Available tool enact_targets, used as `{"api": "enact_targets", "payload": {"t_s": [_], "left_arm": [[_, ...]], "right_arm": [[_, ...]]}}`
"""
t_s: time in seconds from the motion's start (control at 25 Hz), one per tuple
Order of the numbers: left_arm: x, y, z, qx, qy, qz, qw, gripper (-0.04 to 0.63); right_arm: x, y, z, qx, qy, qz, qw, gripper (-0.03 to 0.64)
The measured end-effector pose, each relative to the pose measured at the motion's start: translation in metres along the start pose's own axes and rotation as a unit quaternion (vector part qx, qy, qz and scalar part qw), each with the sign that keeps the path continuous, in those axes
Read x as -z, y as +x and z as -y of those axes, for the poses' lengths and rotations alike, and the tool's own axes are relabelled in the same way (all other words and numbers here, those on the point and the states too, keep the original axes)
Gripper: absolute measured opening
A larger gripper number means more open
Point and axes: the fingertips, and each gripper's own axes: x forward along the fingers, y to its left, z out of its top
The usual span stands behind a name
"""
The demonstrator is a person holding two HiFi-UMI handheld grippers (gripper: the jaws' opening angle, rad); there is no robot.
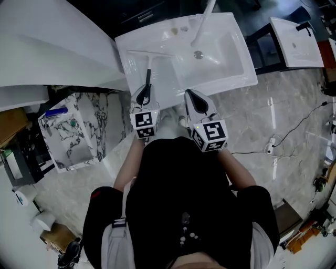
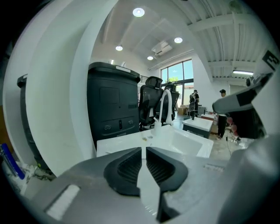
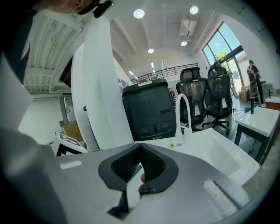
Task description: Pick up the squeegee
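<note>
Black-handled, pale-bladed squeegee (image 1: 148, 76) lay just beyond my left gripper (image 1: 144, 96), handle running near-to-far, my jaws slightly parted and empty; right gripper (image 1: 192, 98) clenched, farther off.

I read this as an open-plan test lab inside an office hall. Evidence: a freestanding washbasin (image 1: 241, 73) at upper centre, a second basin (image 1: 294, 44) at upper right, loose cables (image 1: 299, 123) on the marble floor (image 1: 262, 115), office chairs (image 3: 194, 94), recessed ceiling lights (image 2: 138, 12) and large windows (image 2: 177, 74).
</note>
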Motion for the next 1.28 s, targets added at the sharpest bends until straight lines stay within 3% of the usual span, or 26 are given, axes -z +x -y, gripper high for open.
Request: {"api": "enact_targets", "payload": {"t_s": [0.52, 0.96, 1.28], "left_arm": [[0.057, 0.090, -0.029, 0.003, -0.007, -0.115, 0.9933, 0.127], [0.112, 0.136, -0.043, 0.002, -0.014, -0.217, 0.9761, 0.156], [0.141, 0.151, -0.048, 0.007, -0.041, -0.279, 0.9593, 0.156]], "right_arm": [[0.001, 0.059, 0.023, 0.018, 0.004, -0.048, 0.999, 0.002], [0.008, 0.086, 0.041, 0.045, 0.023, -0.069, 0.996, 0.003], [0.013, 0.103, 0.040, 0.049, 0.029, -0.081, 0.995, 0.003]]}}
